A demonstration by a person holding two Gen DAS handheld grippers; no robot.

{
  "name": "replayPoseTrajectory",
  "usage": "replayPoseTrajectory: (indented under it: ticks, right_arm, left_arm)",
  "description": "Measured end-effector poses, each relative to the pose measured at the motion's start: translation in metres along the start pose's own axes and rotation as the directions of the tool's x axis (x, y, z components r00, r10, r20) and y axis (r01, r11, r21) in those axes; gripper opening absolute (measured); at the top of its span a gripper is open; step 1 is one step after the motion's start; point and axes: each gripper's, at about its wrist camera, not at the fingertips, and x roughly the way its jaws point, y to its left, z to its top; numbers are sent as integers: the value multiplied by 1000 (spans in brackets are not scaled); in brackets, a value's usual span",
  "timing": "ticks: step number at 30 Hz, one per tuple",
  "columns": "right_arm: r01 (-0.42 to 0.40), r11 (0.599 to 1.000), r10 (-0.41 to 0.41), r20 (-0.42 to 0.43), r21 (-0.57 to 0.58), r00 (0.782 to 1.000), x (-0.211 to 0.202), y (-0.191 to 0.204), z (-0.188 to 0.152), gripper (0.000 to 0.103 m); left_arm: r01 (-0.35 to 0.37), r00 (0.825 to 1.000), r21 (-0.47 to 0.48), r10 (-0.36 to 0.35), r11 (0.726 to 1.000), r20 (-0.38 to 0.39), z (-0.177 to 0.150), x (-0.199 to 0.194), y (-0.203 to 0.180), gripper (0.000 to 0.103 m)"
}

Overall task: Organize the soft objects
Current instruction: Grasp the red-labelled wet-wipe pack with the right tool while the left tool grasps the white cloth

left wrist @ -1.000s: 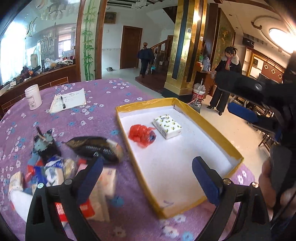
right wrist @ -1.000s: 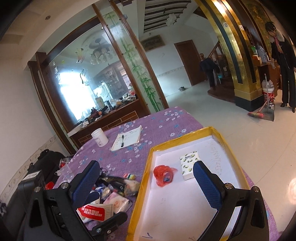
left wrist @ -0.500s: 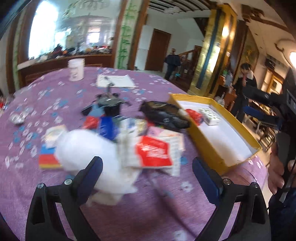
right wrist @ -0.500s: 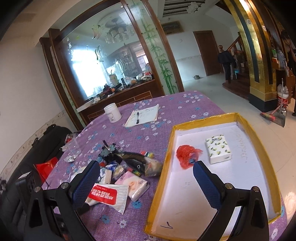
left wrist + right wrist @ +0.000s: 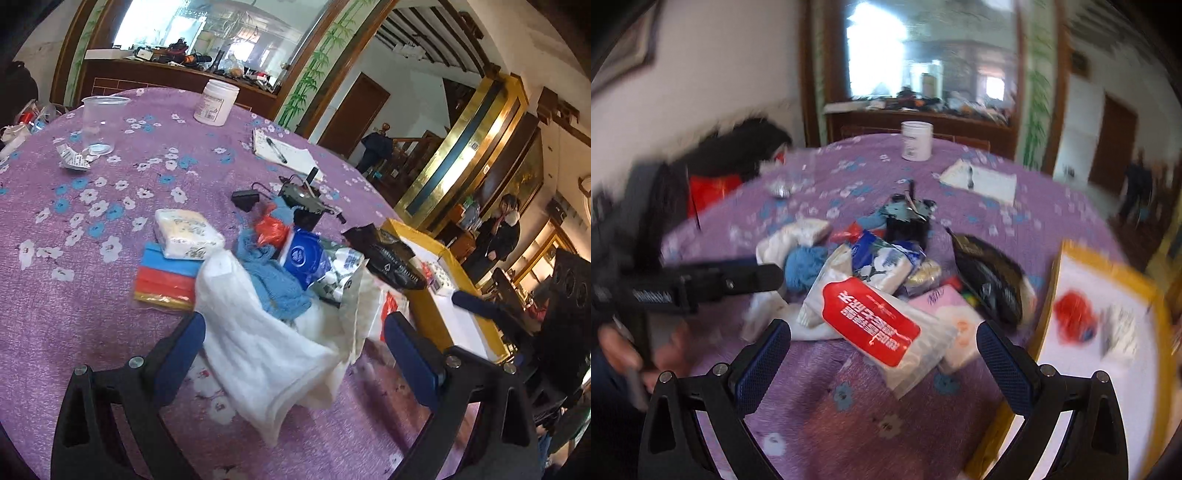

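Left wrist view: left gripper (image 5: 291, 343) gapes wide, empty, straddling the white cloth (image 5: 266, 347), its length running toward the camera. Right gripper (image 5: 882, 350), equally wide, holds nothing above the red-labelled packet (image 5: 871, 321).

The purple tablecloth (image 5: 92, 295) is matt printed fabric with small flowers, and on it the white cloth (image 5: 258, 354) looks soft and fleecy beside a nubbly blue towel (image 5: 273, 284). At its two o'clock a black pouch (image 5: 388, 254) shines like glossy film, as does the crinkly clear plastic of the red-labelled pack (image 5: 882, 325). The tray (image 5: 1108, 258) looks like smooth white card with a yellow paper rim.
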Motion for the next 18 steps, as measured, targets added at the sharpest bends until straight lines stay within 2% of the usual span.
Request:
replayPoseTrajectory:
  ticks: [3,5,6,8,9,10,11,12,13,16,18]
  right_arm:
    - [38,986,-42,-23,-162,999,19,20,8,102]
    - [38,972,-53,-60,-231,997,35,24,9,102]
    - [67,963,-86,-61,-262,994,45,26,10,102]
    - [68,959,-91,-71,-277,993,57,24,10,102]
    - [45,962,-68,-75,-271,995,60,22,10,92]
    - [28,969,-51,-86,-245,995,65,19,10,52]
    - [8,978,-31,-109,-207,994,68,16,9,43]
    - [-15,989,-4,-135,-146,991,70,11,8,43]
    - [-27,994,14,-125,-110,992,67,9,7,43]
    - [-98,995,99,-69,17,993,48,0,-1,43]
    - [-112,991,115,-35,76,993,38,-3,-7,43]
  left_arm:
    - [-2,1000,-11,1,1000,-9,-1,-9,11,97]
    - [-1,1000,-27,0,1000,-17,-2,-14,19,97]
    - [1,1000,-39,-2,999,-23,-3,-17,22,97]
    - [10,999,-59,-12,998,-36,-3,-19,27,97]
    - [15,999,-67,-18,998,-45,-3,-18,28,97]
    - [16,998,-72,-20,997,-55,-3,-18,28,97]
    - [10,998,-72,-14,997,-61,-3,-17,28,97]
    - [-1,998,-71,-4,997,-64,-3,-16,28,97]
    - [-9,998,-70,4,998,-66,-3,-15,27,97]
    - [-43,997,-72,38,996,-73,-1,-8,26,97]
    - [-78,995,-64,74,995,-68,1,-2,24,97]
